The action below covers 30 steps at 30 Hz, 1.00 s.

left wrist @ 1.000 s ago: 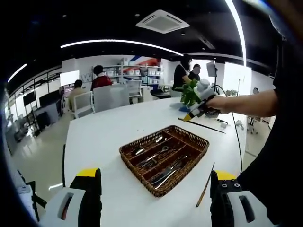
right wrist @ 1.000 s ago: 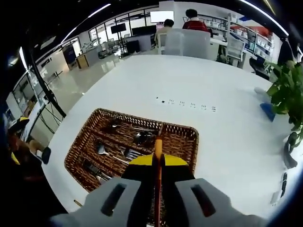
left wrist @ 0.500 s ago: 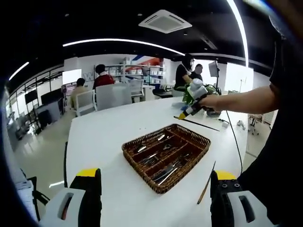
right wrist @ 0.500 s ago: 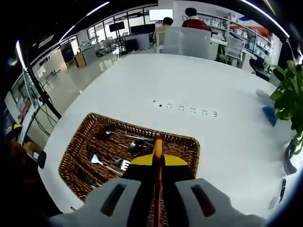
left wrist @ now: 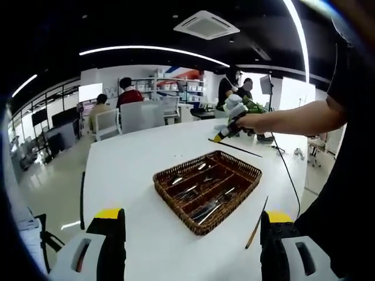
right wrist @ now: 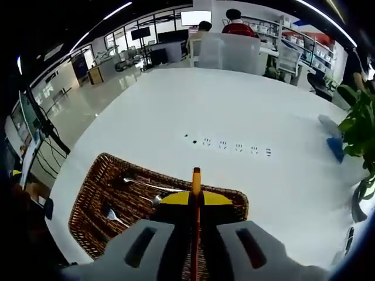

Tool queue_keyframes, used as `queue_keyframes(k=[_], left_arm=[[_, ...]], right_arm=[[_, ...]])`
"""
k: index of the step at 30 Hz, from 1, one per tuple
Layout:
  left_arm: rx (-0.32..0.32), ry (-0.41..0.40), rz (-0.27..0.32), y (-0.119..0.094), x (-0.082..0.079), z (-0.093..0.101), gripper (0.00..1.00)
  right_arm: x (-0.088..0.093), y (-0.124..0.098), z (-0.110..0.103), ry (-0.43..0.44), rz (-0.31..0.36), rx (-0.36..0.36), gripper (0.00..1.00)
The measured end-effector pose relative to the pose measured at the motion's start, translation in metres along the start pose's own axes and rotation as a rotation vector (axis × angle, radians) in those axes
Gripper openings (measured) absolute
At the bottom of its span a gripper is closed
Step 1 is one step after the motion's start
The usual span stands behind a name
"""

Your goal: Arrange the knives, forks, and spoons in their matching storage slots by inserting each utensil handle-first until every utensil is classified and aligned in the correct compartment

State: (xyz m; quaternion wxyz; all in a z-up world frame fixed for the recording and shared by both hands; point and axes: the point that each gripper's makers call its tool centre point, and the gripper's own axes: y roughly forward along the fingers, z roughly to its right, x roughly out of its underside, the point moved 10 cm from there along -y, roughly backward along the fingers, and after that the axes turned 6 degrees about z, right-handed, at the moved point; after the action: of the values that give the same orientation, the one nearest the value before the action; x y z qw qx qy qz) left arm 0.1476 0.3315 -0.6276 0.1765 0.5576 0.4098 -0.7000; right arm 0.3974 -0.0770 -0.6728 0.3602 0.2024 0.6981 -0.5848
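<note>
Right now my right hand-held gripper (right wrist: 195, 202) hovers above a brown wicker tray (left wrist: 208, 189) on the white desk (left wrist: 137, 170), jaws pinched tight on a thin orange-tipped stick (right wrist: 195, 193). Forks and spoons (right wrist: 140, 185) lie in the tray's slots. My left hand-held gripper (left wrist: 190, 231) hangs near the desk edge, jaws wide apart, holding nothing. A second thin stick (left wrist: 256, 223) lies on the desk just beside the tray

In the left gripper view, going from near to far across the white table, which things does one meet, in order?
Thin stick lying on the table near the edge → wicker cutlery basket with utensils inside → right claw held above the table, shut on a long thin stick → white chairs at the far edge.
</note>
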Motion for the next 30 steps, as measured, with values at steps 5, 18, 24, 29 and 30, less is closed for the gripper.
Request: queue_keyframes(k=[5,18,24,29,30], left_arm=[[-0.008,-0.002,0.001,-0.002,0.001,-0.005,1.0],[-0.013,-0.011,-0.009,0.001,0.002,-0.008,1.0],[-0.011,-0.01,-0.015,0.003,0.001,-0.01,1.0],[-0.01,-0.008,-0.021,0.004,0.002,-0.012,1.0],[-0.01,-0.008,-0.021,0.004,0.002,-0.012,1.0]], right_arm=[[-0.004,0.004,-0.001,0.0,0.005,0.007,0.02],[0.013,0.015,0.004,0.029,-0.016,0.023,0.02],[0.023,0.019,0.005,0.038,-0.026,0.025,0.02],[0.037,0.028,0.01,0.062,-0.04,0.038,0.02],[0.039,0.03,0.011,0.069,-0.042,0.039,0.02]])
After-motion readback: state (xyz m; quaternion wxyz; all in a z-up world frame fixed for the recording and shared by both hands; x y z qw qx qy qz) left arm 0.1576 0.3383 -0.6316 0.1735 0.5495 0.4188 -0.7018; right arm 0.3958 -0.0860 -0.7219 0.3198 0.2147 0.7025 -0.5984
